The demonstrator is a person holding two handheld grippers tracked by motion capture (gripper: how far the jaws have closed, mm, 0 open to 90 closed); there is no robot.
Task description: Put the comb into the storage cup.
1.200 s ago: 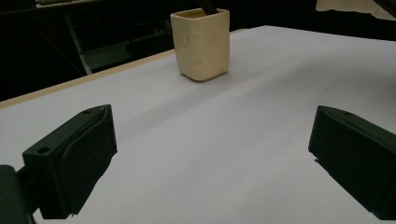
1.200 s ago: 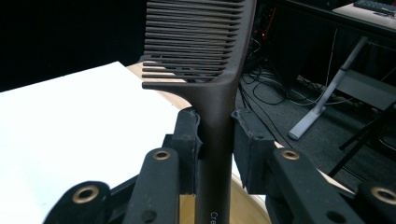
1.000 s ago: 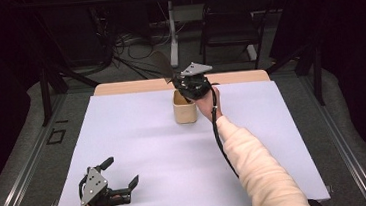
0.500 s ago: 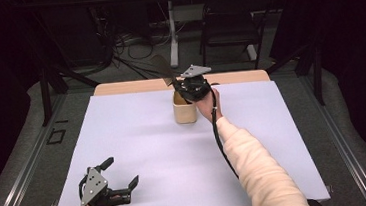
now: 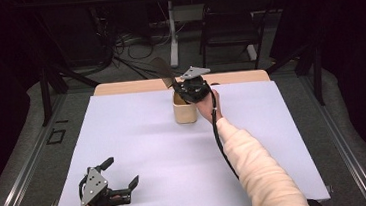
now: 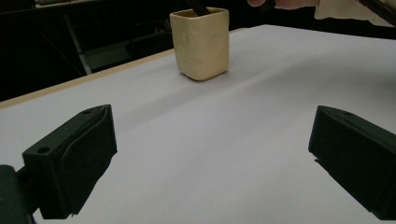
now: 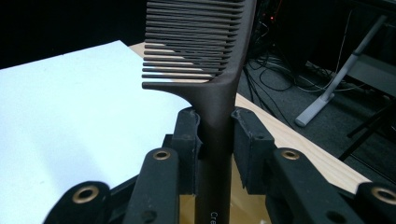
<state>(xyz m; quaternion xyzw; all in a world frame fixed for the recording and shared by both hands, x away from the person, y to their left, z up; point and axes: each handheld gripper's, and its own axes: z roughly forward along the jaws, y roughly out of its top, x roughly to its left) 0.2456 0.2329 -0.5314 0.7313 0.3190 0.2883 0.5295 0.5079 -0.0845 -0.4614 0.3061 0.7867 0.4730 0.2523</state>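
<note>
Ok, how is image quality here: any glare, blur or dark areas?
High view: white sheet evenly lit, surroundings dark. Left gripper view: cup sharp, near jaws soft. Right gripper view: comb sharp in the right hand-held gripper, sheet tinted bluish, no glare.

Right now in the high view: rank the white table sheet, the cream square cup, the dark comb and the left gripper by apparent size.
1. White table sheet, by far the largest.
2. Left gripper, jaws open, near the front edge; nearness to the camera inflates it.
3. Cream square cup.
4. Dark comb, partly hidden by the right gripper clamping it, so its rank below the cup is unsure.
</note>
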